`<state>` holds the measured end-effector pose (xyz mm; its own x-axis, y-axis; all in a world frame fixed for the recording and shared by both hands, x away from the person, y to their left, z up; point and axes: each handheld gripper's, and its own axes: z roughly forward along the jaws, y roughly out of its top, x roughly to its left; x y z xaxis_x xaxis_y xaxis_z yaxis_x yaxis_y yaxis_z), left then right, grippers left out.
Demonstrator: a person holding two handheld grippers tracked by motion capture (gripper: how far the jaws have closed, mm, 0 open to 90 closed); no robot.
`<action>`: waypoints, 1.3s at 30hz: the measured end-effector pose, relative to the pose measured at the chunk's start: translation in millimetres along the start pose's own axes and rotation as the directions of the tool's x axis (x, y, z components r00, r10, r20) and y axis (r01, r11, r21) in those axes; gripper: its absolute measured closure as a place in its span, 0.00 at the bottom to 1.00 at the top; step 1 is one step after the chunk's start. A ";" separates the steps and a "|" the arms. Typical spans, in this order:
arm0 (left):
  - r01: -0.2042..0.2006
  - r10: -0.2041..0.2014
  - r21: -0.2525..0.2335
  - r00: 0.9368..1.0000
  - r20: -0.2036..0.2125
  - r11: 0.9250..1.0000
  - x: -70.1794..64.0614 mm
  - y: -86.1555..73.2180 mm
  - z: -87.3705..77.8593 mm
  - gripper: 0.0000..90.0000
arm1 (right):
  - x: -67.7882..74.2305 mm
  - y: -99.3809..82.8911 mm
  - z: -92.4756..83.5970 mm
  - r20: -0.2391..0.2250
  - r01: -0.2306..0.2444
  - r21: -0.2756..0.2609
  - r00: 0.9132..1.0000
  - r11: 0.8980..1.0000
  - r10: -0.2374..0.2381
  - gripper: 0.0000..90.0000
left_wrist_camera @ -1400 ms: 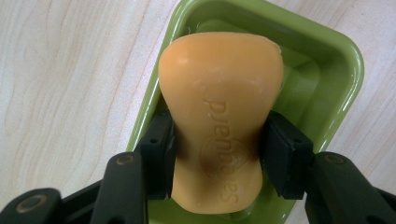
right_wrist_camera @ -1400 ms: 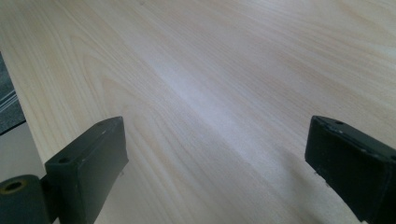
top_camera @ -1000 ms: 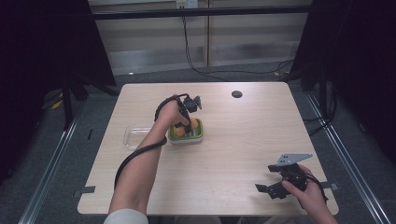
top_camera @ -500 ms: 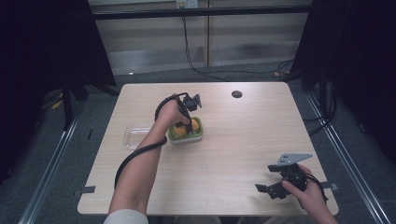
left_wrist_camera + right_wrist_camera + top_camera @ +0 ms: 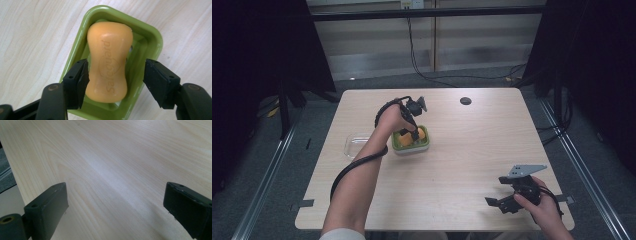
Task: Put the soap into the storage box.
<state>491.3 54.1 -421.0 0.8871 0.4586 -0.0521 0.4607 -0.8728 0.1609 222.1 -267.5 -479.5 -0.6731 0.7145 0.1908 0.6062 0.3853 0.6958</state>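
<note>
While its fingers have just been opening, left gripper (image 5: 116,81) straddles soap (image 5: 109,60)

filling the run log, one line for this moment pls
left gripper: jaws just opening, soap between, in dish | right gripper: open over table

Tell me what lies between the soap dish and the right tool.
Only bare table in the high view, between the dish and the right tool.

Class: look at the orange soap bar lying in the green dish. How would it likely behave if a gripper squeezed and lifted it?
The soap bar looks solid with a smooth, rounded surface, so it is probably stiff but slippery. Its narrow waist may help the fingers seat. The green dish seems light and might shift if nudged.
</note>
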 end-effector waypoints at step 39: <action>0.012 -0.002 -0.139 0.997 0.073 0.990 -53.9 -31.1 -0.4 0.13 | 5.6 1.9 0.9 -0.003 0.009 0.005 1.000 1.000 -0.009 0.06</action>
<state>429.2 56.6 -422.9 0.8857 0.4472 -0.1243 0.4633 -0.8355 0.2954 219.9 -262.2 -477.8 -0.6797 0.7092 0.1871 0.6027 0.3946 0.6936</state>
